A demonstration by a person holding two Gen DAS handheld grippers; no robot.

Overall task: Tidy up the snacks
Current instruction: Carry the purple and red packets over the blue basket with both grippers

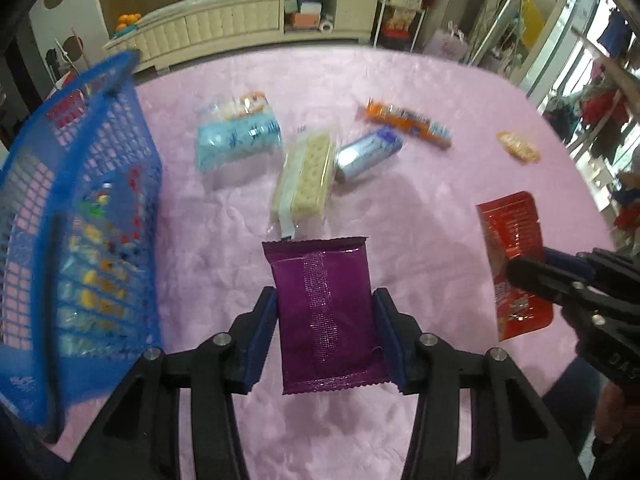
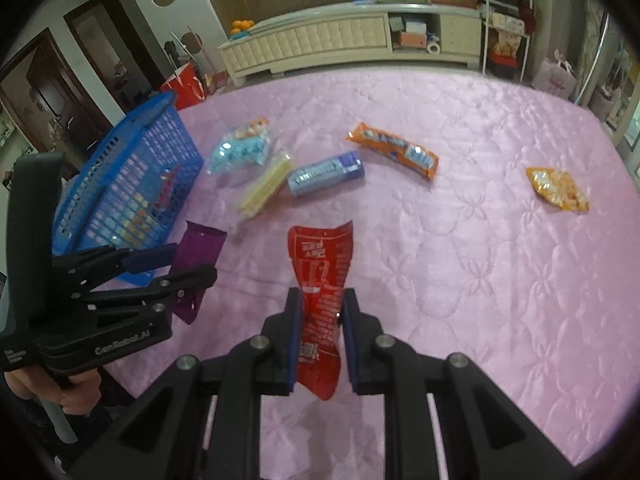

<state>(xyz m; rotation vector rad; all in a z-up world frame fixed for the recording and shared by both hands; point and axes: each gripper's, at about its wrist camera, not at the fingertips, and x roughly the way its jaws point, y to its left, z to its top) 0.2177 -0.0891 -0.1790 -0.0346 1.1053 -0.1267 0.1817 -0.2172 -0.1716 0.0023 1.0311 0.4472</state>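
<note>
Blue basket (image 2: 128,184) at far left on the pink quilt (image 2: 480,280), already holding several wrapped snacks.

Left gripper (image 1: 326,332) clamped on the purple packet (image 1: 328,312) across its width, pads at both side edges. Risk: the wrapper is slick and flat, gripped only at its edges, so it may buckle or slide out on the way to the basket.

Loose in the middle: light-blue bag (image 2: 240,150), cracker pack (image 2: 264,186), silver-blue tube (image 2: 326,176), orange bar (image 2: 394,150).

Right gripper (image 2: 320,334) pinched on the red pouch (image 2: 320,280), which is creased at the waist and hangs free below the pads. Risk: it may twist loose, or the two grippers may crowd each other at the basket.

Small orange packet (image 2: 558,188) lies far right, well apart.
</note>
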